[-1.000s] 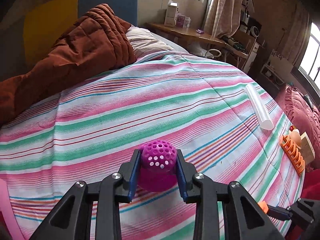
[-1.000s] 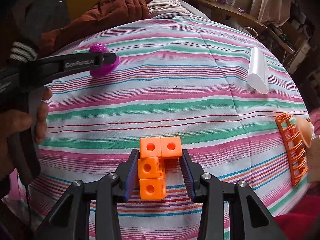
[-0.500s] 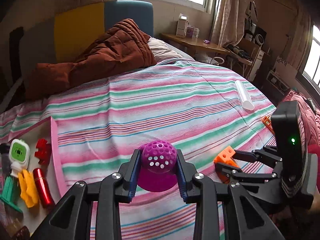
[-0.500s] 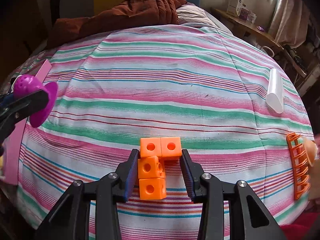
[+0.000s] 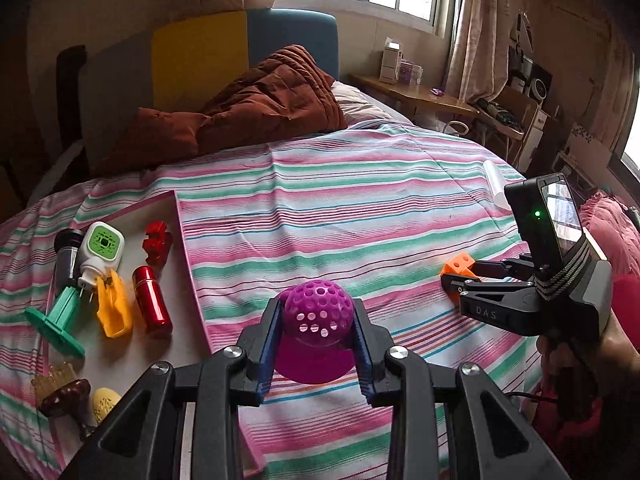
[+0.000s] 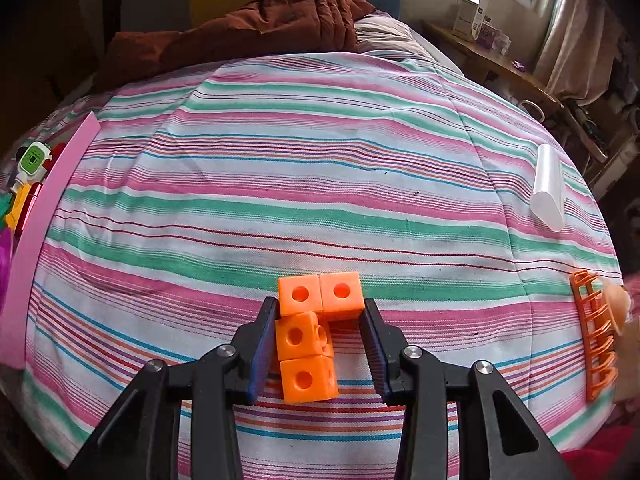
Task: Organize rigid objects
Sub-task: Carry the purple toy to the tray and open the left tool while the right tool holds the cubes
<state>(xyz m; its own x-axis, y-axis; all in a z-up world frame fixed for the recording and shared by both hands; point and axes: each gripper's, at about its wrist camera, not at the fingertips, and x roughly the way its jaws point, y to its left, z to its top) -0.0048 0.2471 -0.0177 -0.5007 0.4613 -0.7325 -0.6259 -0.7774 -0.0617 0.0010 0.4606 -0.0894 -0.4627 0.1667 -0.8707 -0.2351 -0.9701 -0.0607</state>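
My left gripper (image 5: 316, 314) is shut on a purple perforated ball with a flared base (image 5: 320, 332), held above the striped bedspread just right of a pink-rimmed tray (image 5: 183, 248). The tray holds several small things, among them a green-and-white plug (image 5: 100, 252), a red cylinder (image 5: 151, 304) and a yellow clip (image 5: 114, 312). My right gripper (image 6: 320, 308) is shut on an orange block of joined cubes (image 6: 306, 376); its pads press the top pair of cubes. In the left wrist view the right gripper (image 5: 460, 276) shows at the right with an orange cube (image 5: 460, 263) at its tips.
A white tube (image 6: 549, 188) lies on the bed's right side. An orange rack (image 6: 596, 332) with a peach-coloured piece (image 6: 614, 306) sits at the right edge. A brown quilt (image 5: 260, 108) is heaped at the head of the bed. A wooden table (image 5: 420, 94) stands beyond.
The left gripper has drawn back and to the left with the purple ball, bringing the tray into view. The right gripper has stayed over the same spot, still gripping the orange block.
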